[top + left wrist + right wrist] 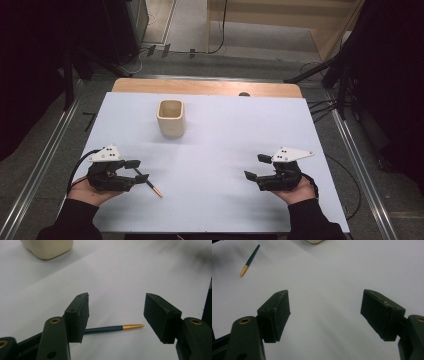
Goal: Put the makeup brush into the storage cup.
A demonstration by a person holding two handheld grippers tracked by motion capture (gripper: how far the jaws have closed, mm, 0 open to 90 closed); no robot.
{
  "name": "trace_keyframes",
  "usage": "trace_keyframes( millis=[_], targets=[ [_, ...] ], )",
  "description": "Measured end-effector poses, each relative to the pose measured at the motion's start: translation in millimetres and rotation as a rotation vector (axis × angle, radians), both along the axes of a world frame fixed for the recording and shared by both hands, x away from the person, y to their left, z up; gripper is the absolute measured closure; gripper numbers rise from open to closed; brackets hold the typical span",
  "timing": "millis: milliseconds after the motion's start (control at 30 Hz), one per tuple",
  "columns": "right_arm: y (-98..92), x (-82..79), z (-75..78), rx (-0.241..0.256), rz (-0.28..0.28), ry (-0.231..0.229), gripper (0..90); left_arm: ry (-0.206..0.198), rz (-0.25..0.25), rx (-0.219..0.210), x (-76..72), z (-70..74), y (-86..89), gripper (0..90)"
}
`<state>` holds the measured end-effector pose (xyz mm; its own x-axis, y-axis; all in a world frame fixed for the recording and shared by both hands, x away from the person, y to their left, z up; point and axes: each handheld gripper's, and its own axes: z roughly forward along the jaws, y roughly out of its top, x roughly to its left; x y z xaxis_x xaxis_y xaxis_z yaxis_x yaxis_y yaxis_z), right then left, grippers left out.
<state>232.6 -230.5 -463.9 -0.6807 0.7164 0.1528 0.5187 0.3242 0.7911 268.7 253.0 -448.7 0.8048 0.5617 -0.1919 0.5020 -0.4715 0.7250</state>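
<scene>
Left gripper (116, 312), jaws wide, is straddling the untouched pen (113, 328); right gripper (325, 315) is idling wide; the cup (171, 118) is standing empty.

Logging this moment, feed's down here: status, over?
Left gripper open, low over the pen, not gripping. Right gripper open, nothing between jaws. Pen flat on table, cup upright beyond. Nothing in the way.

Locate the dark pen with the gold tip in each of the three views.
High view: pen lower left, on the white table, beside the left gripper.
Left gripper view: pen low centre, between the open jaws.
Right gripper view: pen upper left corner.
Shared landmark: cream cup.
</scene>
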Motion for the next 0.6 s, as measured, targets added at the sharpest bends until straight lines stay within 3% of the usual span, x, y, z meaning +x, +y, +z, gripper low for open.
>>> trace_keyframes(
  millis=[600],
  targets=[
    [-4.2, 0.1, 0.3, 0.011, -0.017, 0.004, 24.7, 0.002, -0.003, -0.008, 0.0, 0.3, 1.1, 36.5]
  ],
)
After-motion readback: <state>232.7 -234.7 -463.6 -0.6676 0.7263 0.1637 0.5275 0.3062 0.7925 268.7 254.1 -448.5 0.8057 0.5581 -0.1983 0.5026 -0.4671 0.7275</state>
